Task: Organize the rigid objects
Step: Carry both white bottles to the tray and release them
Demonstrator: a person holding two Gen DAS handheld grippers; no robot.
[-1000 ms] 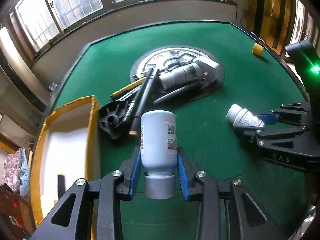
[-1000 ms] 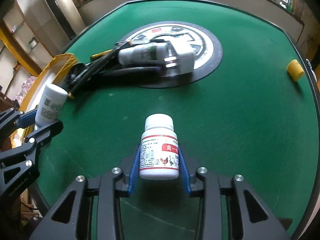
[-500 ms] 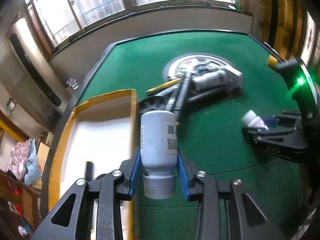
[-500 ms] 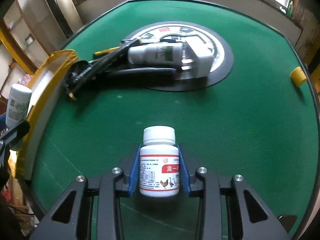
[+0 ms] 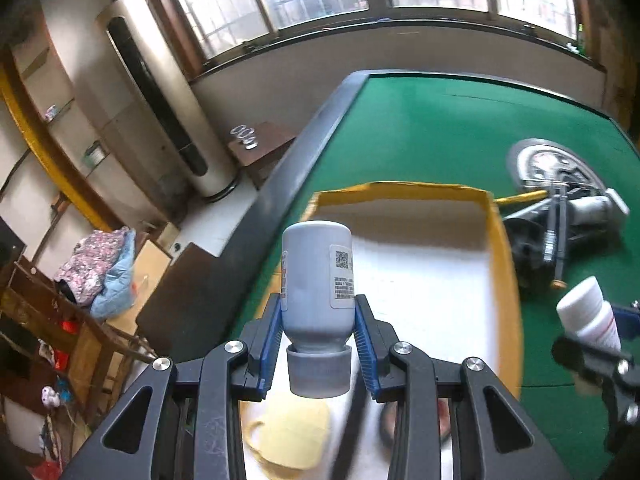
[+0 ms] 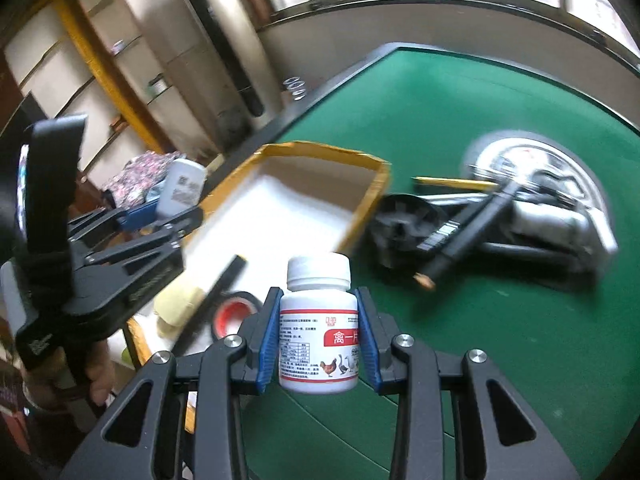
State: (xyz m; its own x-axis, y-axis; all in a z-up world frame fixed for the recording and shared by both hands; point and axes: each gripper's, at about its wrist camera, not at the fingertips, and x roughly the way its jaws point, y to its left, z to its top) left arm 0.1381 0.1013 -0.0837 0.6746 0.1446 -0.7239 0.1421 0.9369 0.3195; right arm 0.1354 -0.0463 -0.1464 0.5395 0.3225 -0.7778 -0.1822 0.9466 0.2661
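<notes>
The left gripper (image 5: pixel 320 346) has its jaws clenched on the grey-white bottle (image 5: pixel 317 280), which is held upside down: its cap (image 5: pixel 319 374) hangs just below the blue pads and the flat base points away from them. The bottle is in the air above the yellow-rimmed box (image 5: pixel 500 256), over the box's near-left part. The right gripper (image 6: pixel 319 344) has its jaws clenched on the labelled white bottle (image 6: pixel 319 336), upright, cap away from the jaws, hovering by the box's near-right corner over the green counter (image 6: pixel 520 360).

Both bottles look like stiff plastic, probably light, with smooth round walls that could twist or slide between flat pads. A hold across the straight middle of the body, as the right jaws have, seems the safer one. The left jaws sit low on the tapering shoulder, a hold that may let the bottle tip.

The left wrist view looks down into the box past its jaws and shows a pale yellow object (image 5: pixel 290 436) lying beneath them, blurred, and the right-hand bottle only at the frame edge. The right wrist view shows what that view hides: a red-centred tape roll (image 6: pixel 234 312) and a dark stick (image 6: pixel 216 296) in the box, the pile of pens (image 6: pixel 460 236) beyond and right of its jaws, and the person's hand (image 6: pixel 72 384) carrying the left gripper.
</notes>
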